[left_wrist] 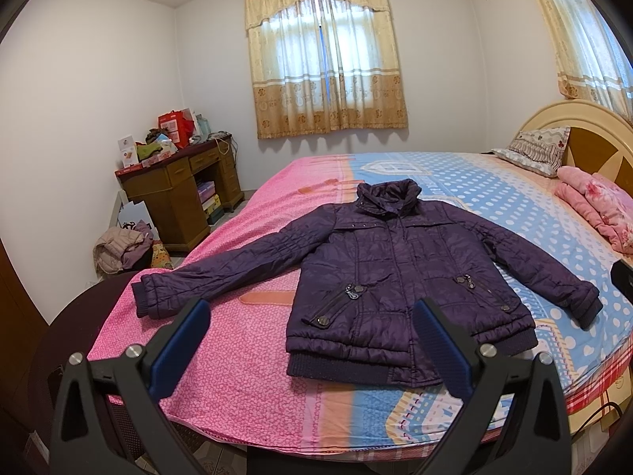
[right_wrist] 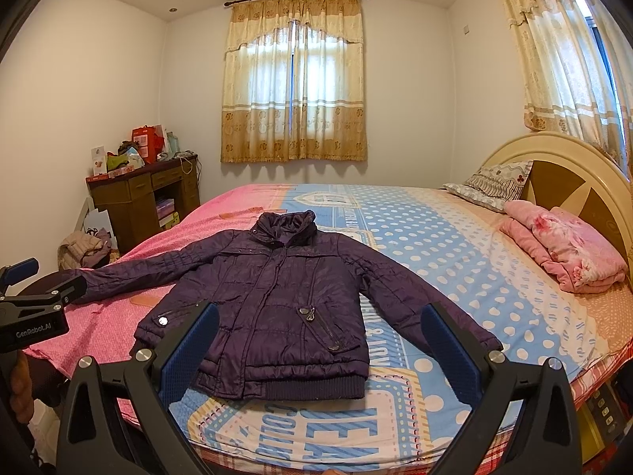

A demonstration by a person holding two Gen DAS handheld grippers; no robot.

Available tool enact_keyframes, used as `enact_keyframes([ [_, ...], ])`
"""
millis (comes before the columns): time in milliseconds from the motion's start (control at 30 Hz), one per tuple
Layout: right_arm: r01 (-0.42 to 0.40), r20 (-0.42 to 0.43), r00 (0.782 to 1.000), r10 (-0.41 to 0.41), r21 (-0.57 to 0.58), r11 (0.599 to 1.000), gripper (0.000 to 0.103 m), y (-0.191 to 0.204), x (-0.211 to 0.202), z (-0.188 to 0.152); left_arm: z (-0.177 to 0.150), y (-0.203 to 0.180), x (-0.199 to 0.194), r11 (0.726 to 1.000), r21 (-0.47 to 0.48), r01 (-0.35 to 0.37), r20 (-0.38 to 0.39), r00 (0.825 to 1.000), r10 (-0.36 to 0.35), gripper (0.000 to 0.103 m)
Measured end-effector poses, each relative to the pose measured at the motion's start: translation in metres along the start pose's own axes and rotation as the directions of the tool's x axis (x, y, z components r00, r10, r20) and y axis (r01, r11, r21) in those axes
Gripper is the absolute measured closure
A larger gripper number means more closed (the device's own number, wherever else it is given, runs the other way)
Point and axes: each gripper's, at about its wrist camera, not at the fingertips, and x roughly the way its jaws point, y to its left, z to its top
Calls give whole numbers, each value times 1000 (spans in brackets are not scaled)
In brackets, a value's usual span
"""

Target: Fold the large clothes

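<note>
Purple jacket (left_wrist: pixel 395 273) lies flat, front up, sleeves spread, on bed (left_wrist: pixel 245 356) near its near edge, collar toward far wall. L gripper (left_wrist: pixel 312 340) & R gripper (right_wrist: pixel 320 344): both spread wide, nothing betw. fingers, above near bed edge, not touching jacket.

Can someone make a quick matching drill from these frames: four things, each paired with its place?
Things:
1. jacket
2. pink quilt
3. desk
4. pillow

Places:
A. leaning on the headboard
B. in the room's far left corner
C. spread flat mid-bed, sleeves out
D. folded on the bed, near the headboard

Pairs: 1-C, 2-D, 3-B, 4-A
</note>
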Motion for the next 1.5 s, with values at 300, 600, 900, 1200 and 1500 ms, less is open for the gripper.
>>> enact_keyframes([
  [300,-18,-9,1000,18,-13,1000,1,-3,11,-6,-3,2,9,1000,1,-4,-17,1000,4,0],
  [600,36,-119,993,-14,184,982,1,-98,90,-38,-19,-1,87,1000,-17,-3,-114,993,1,0],
  [900,246,-309,940,-146,317,916,1,-204,145,-85,-30,-23,176,1000,-10,-21,-203,979,18,0],
  [1200,303,-391,915,-97,508,806,1,-279,178,-120,-24,-30,246,997,18,-80,-235,969,82,0],
  [1500,137,-335,938,87,589,796,59,-280,197,-121,-24,-23,272,995,-9,-104,-292,951,97,0],
])
